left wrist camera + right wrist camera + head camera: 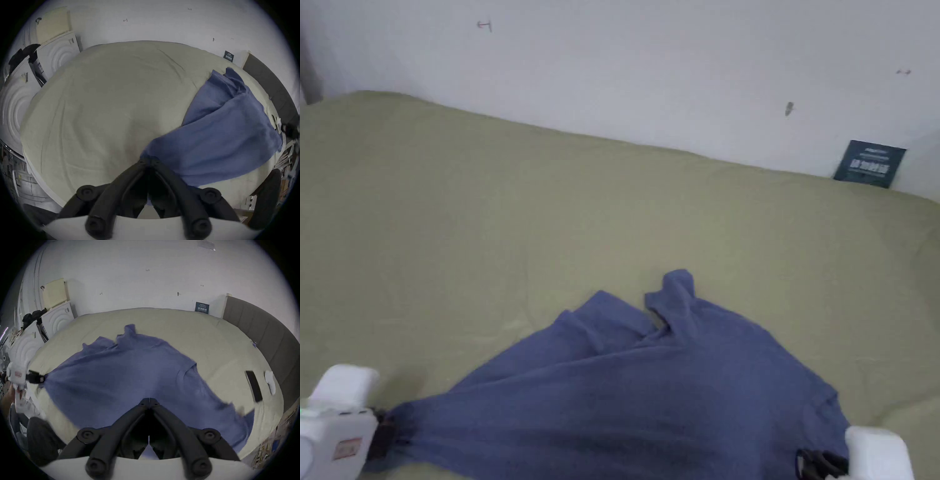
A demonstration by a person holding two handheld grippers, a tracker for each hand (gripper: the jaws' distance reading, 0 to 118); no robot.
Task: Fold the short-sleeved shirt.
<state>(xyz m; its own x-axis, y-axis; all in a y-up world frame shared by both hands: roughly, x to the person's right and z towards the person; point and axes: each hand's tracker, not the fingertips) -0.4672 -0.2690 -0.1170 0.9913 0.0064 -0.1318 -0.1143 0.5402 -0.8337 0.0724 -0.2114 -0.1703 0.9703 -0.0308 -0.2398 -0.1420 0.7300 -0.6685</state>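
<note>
Nearest the person, the left tongs (384, 434) sit at the lower left of the head view, with both jaws closed together on a bunched corner of the blue shirt (650, 400); the left gripper view confirms the black jaw tips meeting on the cloth (148, 160), and the right gripper view shows the same tongs (42, 378) pinching the shirt's edge at the far left. The right tongs (815, 464) sit at the lower right of the head view, beside the opposite edge of the shirt; in the right gripper view the jaw tips (149, 400) are drawn together against the fabric, with the shirt (129, 378) spreading away beyond them, and blue cloth shows between the jaw arms lower down; the tongs are therefore clamped on the shirt.

The shirt lies stretched between the two tongs on the bed (550, 219), which carries an olive-green sheet; the cloth is wrinkled, and its far portion ends in a raised, crumpled fold pointing toward the wall.

Beyond the shirt the sheet is bare up to the white wall (675, 62); a small dark card (870, 164) leans against the wall at the far right. In the right gripper view a grey padded headboard (263, 340) runs along the bed's right side.
</note>
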